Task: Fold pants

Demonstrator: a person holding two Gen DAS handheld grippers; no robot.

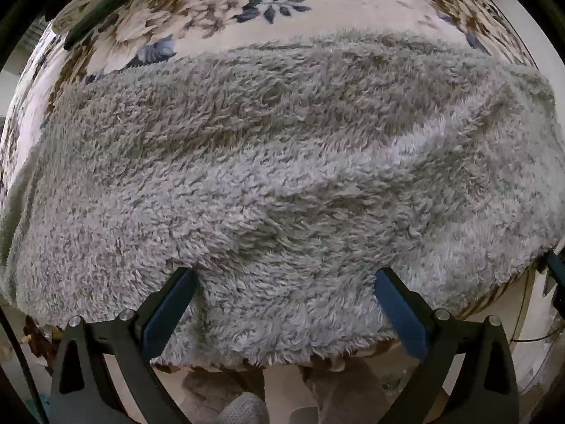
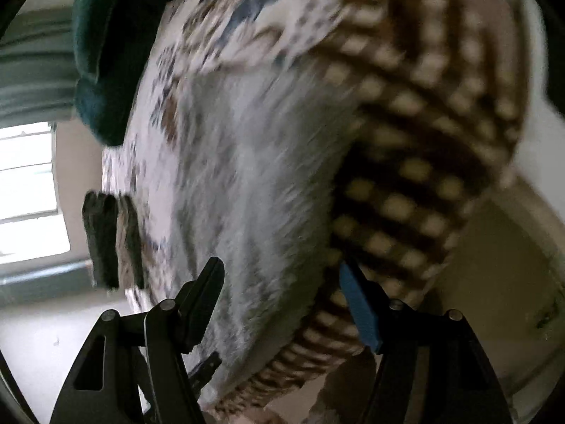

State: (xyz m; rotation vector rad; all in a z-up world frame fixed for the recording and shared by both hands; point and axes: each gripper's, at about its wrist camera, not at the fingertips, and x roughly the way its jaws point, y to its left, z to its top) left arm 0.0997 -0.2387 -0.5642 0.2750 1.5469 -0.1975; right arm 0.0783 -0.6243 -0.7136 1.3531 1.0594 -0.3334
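My fluffy grey pants [image 1: 282,176] lying in a broad shaggy slab on the floral bedspread [image 1: 335,7], my left tongs [image 1: 284,282] spread wide above them, empty, my right tongs [image 2: 282,279] wide too, gripping nothing, view blurred

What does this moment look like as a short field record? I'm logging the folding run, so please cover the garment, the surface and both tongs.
garment: fluffy grey pants, spread flat in a broad layer
surface: floral bedspread beneath them
beside garment: brown checked blanket, along the pants' edge
left tongs: open, above the pants' near edge, gripping nothing
right tongs: open, holding nothing
right view: motion-blurred, fine detail unclear
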